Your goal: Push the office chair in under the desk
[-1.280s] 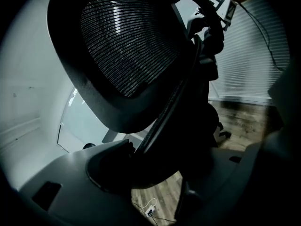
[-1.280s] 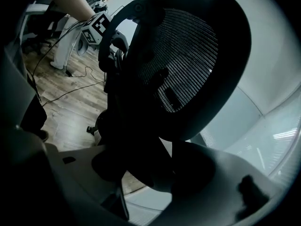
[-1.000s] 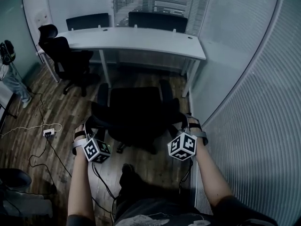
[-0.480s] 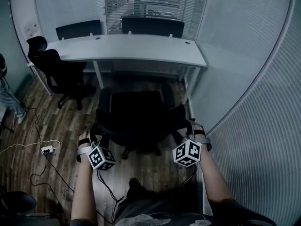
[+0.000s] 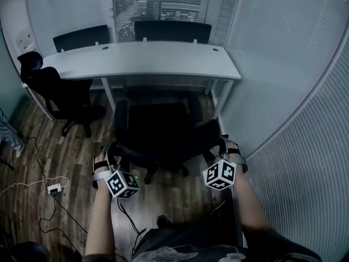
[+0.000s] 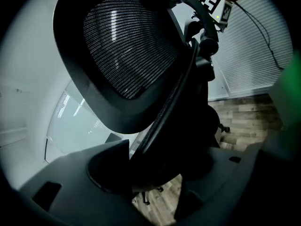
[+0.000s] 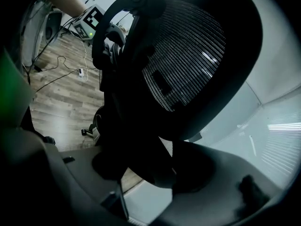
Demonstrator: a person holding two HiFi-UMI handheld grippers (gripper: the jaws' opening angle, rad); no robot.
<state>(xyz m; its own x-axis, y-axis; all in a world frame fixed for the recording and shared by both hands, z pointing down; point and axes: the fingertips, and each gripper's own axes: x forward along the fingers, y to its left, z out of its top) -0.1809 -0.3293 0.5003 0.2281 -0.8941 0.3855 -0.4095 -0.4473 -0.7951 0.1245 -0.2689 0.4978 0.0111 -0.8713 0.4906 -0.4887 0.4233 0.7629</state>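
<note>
The black mesh-backed office chair [image 5: 163, 132] stands in front of the white desk [image 5: 163, 59], its seat facing the desk and its armrests just short of the desk's front edge. My left gripper [image 5: 110, 150] is shut on the left rim of the backrest and my right gripper [image 5: 220, 143] on the right rim. In the left gripper view the mesh back [image 6: 127, 46] rises above my jaws, and the left gripper [image 6: 155, 173] clasps its dark frame. The right gripper [image 7: 146, 173] likewise has the backrest [image 7: 188, 65] frame between its jaws.
A second black chair [image 5: 54, 91] stands at the desk's left end, and two more [image 5: 172, 31] behind it. A frosted glass wall [image 5: 272, 91] runs close along the right. A power strip [image 5: 53, 189] and cables lie on the wood floor at left.
The chair and both grippers have moved forward toward the desk; the gap between armrests and desk edge has shrunk. Both grips are unchanged.
</note>
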